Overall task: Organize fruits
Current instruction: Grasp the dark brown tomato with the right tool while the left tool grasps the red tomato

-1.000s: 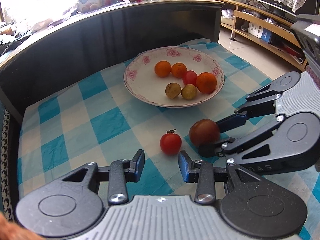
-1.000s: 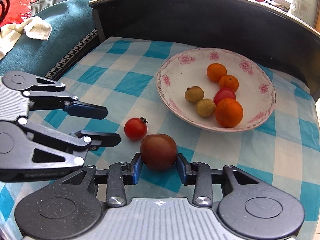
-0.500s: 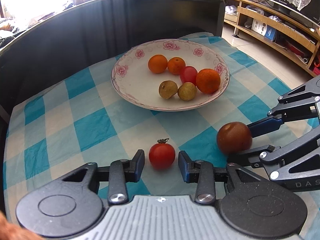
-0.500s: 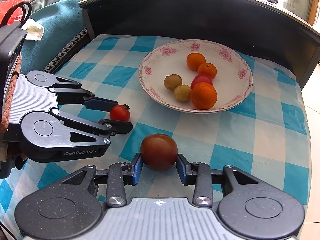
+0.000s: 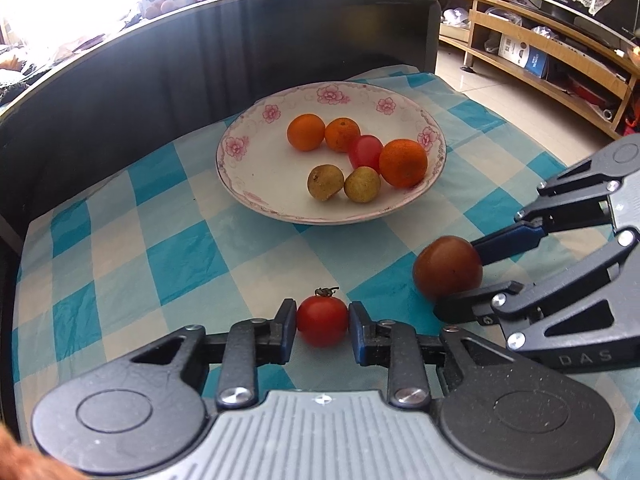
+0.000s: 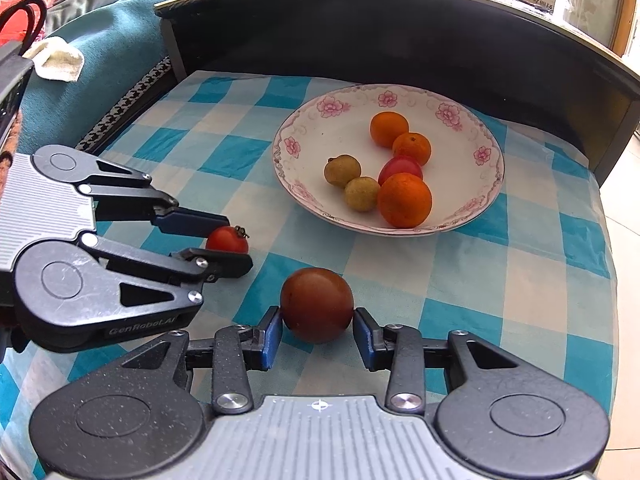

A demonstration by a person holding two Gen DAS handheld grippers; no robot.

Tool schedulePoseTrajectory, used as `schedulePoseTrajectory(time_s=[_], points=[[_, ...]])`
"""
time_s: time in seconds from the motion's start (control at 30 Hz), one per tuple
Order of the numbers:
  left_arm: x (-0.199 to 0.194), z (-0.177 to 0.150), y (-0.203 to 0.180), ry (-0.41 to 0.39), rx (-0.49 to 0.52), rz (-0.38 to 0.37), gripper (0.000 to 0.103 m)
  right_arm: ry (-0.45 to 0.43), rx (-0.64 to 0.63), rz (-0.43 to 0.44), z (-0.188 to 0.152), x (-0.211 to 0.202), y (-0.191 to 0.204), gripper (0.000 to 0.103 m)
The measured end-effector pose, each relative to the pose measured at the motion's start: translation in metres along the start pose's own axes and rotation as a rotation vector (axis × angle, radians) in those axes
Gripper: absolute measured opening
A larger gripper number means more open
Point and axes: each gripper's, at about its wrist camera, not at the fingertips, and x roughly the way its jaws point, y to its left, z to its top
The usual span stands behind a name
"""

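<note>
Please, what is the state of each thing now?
Left claw: closed on small red cherry tomato.
Right claw: closed on large dark brownish-red tomato.
White flower-rimmed plate: holds six fruits.
Blue checked tablecloth: spread flat.

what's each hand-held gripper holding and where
Left hand-held gripper: small red tomato, pinched across its sides. Right hand-held gripper: dark brownish-red tomato, also across its sides.

Way to plate [image 5: 240, 184]: bare checked cloth [image 5: 180, 248] is lying open.
Behind plate: dark wall [image 5: 160, 68] is blocking.
Inside plate: fruits are crowding the right side.
</note>
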Motion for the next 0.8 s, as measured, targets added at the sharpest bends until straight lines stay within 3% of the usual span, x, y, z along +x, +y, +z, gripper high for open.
schedulePoseTrajectory(time_s=[0.8], points=[[-0.0061,-0.0011,-0.0075,0.003,0.019,-0.001,0.036,0.011,-0.025,-0.027,0.0048,0.0025,0.0043,0.029]])
